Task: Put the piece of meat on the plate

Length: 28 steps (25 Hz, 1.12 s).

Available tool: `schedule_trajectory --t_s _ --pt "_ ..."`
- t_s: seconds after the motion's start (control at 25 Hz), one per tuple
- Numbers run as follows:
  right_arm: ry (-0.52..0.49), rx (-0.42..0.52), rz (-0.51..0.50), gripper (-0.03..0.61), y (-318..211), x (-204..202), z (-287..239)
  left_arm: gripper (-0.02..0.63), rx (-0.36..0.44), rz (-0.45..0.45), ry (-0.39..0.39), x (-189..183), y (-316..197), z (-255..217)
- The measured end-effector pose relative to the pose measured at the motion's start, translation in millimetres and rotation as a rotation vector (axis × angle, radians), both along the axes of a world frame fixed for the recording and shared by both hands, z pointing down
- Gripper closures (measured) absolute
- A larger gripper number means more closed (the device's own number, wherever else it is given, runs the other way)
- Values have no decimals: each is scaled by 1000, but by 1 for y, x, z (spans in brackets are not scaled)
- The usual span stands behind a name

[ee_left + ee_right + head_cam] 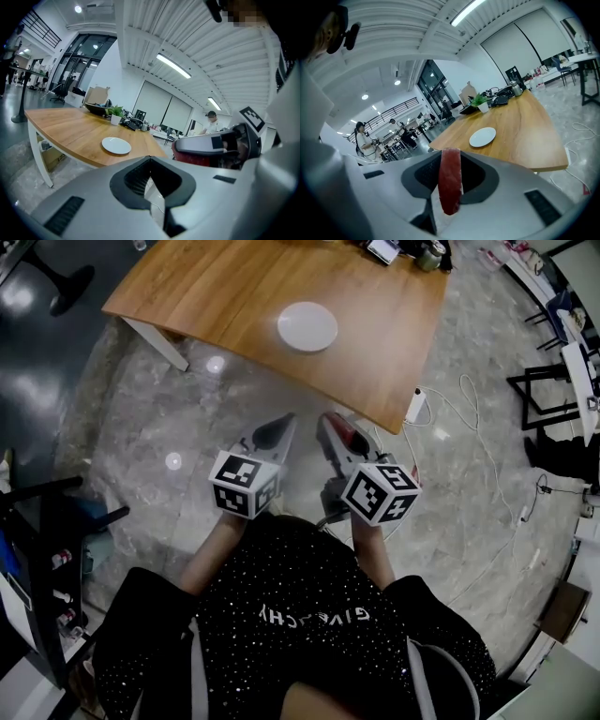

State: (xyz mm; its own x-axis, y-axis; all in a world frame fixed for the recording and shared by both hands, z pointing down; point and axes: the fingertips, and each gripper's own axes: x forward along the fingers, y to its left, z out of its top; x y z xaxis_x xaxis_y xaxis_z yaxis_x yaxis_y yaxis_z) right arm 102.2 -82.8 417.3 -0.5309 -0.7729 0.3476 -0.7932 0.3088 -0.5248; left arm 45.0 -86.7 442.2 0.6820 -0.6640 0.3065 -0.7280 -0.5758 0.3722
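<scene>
A white plate (307,326) lies empty on the wooden table (216,287), well ahead of both grippers. My right gripper (328,420) is shut on a red slab of meat (450,180), which stands upright between its jaws; in the head view the meat (343,433) shows as a red strip. The left gripper (284,420) hangs beside it over the marble floor, tips together with nothing in them. Both gripper views show the plate (116,145) (482,137) on the table (65,126) (525,126) ahead.
A white power strip (415,406) with cables lies on the floor by the table's near corner. A potted plant (115,114) and clutter sit at the table's far end. Black chairs (548,390) stand at the right, a rack (37,559) at the left. People stand in the background.
</scene>
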Motion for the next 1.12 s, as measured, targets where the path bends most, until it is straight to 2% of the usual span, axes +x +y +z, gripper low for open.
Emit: schedule_trajectory --t_s 0.36,1.12 --pt "4 5 -3 485 -56 -19 -16 604 1 -7 -1 -19 -56 -13" --pt "28 10 36 483 -127 -34 -18 604 3 39 19 -32 -133 -14"
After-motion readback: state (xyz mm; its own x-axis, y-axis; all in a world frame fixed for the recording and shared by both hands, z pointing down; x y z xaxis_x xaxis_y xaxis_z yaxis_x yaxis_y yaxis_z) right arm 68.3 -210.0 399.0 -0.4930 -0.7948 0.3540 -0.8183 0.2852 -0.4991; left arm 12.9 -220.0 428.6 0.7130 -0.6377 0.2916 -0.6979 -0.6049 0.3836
